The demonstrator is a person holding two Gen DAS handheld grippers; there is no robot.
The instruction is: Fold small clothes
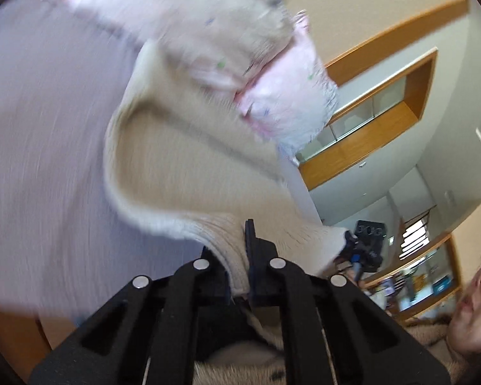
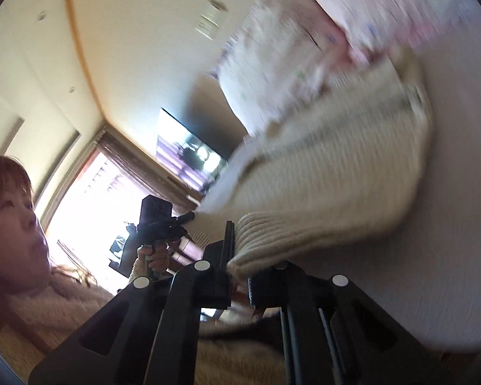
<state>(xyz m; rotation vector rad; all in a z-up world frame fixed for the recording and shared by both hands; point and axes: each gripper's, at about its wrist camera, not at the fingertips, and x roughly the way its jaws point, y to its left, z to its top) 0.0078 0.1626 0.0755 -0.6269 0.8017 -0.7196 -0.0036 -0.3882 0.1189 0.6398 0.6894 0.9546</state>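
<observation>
Left hand-held gripper (image 1: 239, 256) clamped on the ribbed hem of a cream knit garment (image 1: 182, 160). Right hand-held gripper (image 2: 239, 258) clamped on the same hem's other end. Garment lifted, its body blurred over the white bench (image 1: 32, 128), beside a pink-trimmed printed cloth (image 1: 282, 96).

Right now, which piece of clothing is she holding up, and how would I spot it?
Find the pale sheet filling the background. In front hangs the cream ribbed knit, pinched by the left gripper and right gripper. Unlike the pink dotted garment above, it is plain and ribbed.
</observation>
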